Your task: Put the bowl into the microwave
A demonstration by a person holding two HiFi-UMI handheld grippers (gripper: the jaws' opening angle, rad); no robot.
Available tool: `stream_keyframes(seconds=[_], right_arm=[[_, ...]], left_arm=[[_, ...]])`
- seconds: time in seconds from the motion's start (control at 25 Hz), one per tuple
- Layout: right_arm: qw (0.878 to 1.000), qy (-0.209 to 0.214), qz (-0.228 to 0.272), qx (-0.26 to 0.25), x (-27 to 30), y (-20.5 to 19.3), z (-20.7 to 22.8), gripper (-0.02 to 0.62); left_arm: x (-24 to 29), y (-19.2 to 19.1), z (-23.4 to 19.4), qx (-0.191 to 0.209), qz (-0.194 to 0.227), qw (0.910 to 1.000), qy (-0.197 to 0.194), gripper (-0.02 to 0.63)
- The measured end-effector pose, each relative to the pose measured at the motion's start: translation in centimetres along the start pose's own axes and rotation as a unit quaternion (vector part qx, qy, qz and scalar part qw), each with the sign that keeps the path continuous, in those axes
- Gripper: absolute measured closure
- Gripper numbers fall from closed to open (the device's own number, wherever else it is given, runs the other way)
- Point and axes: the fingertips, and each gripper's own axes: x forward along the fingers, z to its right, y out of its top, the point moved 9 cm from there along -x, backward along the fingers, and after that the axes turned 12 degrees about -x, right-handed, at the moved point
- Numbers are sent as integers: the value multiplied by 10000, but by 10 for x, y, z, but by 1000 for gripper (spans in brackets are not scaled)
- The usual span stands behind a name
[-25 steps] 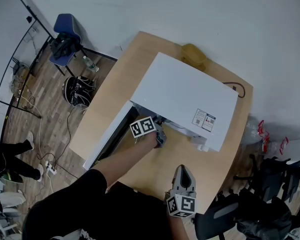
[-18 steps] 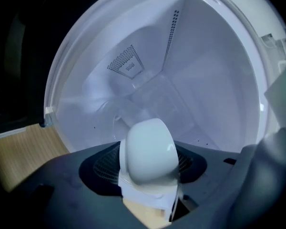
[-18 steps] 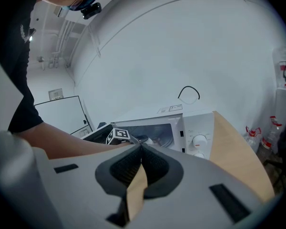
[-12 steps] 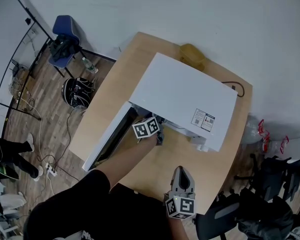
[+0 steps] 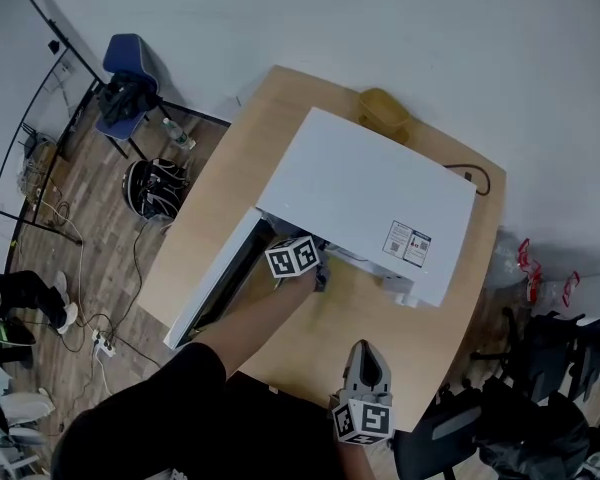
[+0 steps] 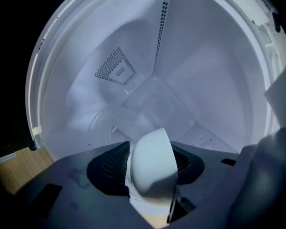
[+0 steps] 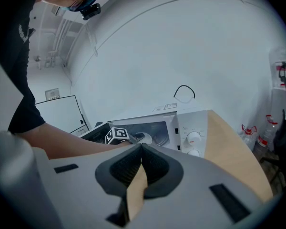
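Observation:
The white microwave (image 5: 370, 198) stands on the wooden table (image 5: 230, 168) with its door (image 5: 215, 278) swung open to the left. My left gripper (image 5: 318, 276) reaches into the cavity. In the left gripper view, the white bowl (image 6: 152, 163) sits tilted between the dark pads (image 6: 107, 168), above the glass turntable (image 6: 133, 120). The jaws have just been closing, and the left gripper (image 6: 152, 178) is shut on the bowl. My right gripper (image 5: 365, 348) rests near the table's front edge. Its jaws meet, and the right gripper (image 7: 142, 150) holds nothing.
A yellowish object (image 5: 385, 113) sits behind the microwave, and a black cable (image 5: 475, 178) loops at its back right. The control knobs (image 7: 194, 137) are on the microwave's right front. A blue chair (image 5: 130, 68) stands far left and dark chairs (image 5: 540, 368) stand to the right.
The left gripper's marker cube has shifted slightly toward the cavity and rolled. The right gripper has stayed in place.

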Motion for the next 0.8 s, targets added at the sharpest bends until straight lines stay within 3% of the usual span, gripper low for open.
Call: stream_keyframes(seconds=[0.16, 0.4, 0.8], right_arm=[[10000, 17, -30, 12, -3, 0, -1, 535], [9991, 96, 51, -402, 14, 2, 3, 535], [9976, 61, 78, -680, 47, 7, 6, 535]], left_arm=[[9, -4, 4, 127, -1, 9999, 78, 391], [1, -5, 1, 356, 71, 9989, 293, 355], [-5, -2, -3, 769, -22, 9968, 233, 305]])
